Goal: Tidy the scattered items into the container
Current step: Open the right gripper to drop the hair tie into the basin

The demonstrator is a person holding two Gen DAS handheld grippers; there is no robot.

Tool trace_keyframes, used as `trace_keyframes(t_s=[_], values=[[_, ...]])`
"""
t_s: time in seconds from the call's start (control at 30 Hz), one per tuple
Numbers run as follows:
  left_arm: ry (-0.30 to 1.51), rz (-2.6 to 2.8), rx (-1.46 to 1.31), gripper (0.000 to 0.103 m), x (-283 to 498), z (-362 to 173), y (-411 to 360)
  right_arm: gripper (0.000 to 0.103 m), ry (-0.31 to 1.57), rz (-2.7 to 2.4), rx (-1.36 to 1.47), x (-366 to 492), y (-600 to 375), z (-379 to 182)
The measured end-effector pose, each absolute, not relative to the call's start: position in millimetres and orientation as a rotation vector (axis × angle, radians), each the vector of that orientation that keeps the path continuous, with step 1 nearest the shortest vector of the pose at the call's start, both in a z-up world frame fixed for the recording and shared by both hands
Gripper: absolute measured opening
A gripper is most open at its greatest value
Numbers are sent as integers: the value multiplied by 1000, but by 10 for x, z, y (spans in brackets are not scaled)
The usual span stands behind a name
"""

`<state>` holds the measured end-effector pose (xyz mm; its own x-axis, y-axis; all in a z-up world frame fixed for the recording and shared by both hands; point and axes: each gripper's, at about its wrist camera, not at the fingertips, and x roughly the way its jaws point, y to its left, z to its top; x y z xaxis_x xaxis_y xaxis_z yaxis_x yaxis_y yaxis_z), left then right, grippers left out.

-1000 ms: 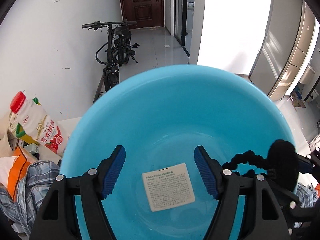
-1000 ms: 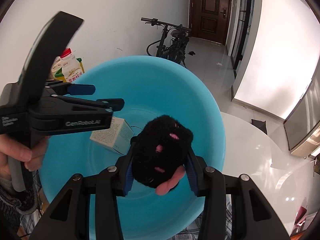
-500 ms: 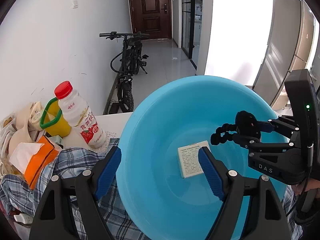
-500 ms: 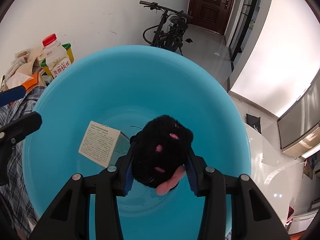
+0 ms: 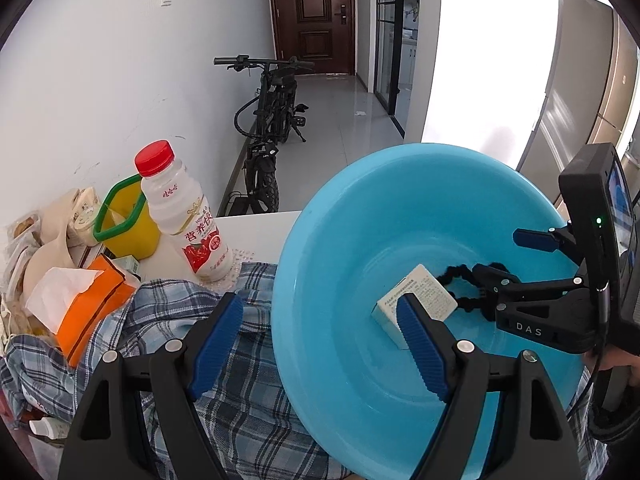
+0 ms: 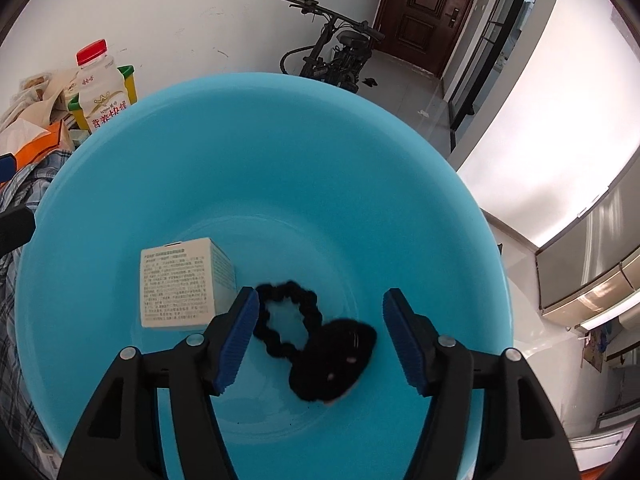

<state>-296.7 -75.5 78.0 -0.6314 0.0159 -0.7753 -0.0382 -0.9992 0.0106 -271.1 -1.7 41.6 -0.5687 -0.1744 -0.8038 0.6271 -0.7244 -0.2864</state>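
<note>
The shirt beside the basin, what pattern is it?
Blue and white plaid shirt, clearest in the left wrist view.

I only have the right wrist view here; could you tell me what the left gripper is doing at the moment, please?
Observer: The left gripper is open and holds nothing, straddling the near rim of the blue basin.
Operator: Thank you. What lies below it?
Observer: A plaid cloth spreads beside and under the basin.
Operator: Anything left of the red-capped bottle that I cannot make out?
Observer: An orange tissue pack, with a white tissue sticking out, sits in front of the red-capped bottle.
</note>
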Motion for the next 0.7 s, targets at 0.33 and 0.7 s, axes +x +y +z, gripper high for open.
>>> trace_keyframes(t_s=[0.33, 0.7], values=[[58, 2836, -1288, 82, -2764, 955, -751, 64, 759, -2316, 1018, -2424, 70, 735], [100, 2820, -1218, 82, -2385, 1270, -571, 69, 686, -2347, 886, -1915, 348, 1288]])
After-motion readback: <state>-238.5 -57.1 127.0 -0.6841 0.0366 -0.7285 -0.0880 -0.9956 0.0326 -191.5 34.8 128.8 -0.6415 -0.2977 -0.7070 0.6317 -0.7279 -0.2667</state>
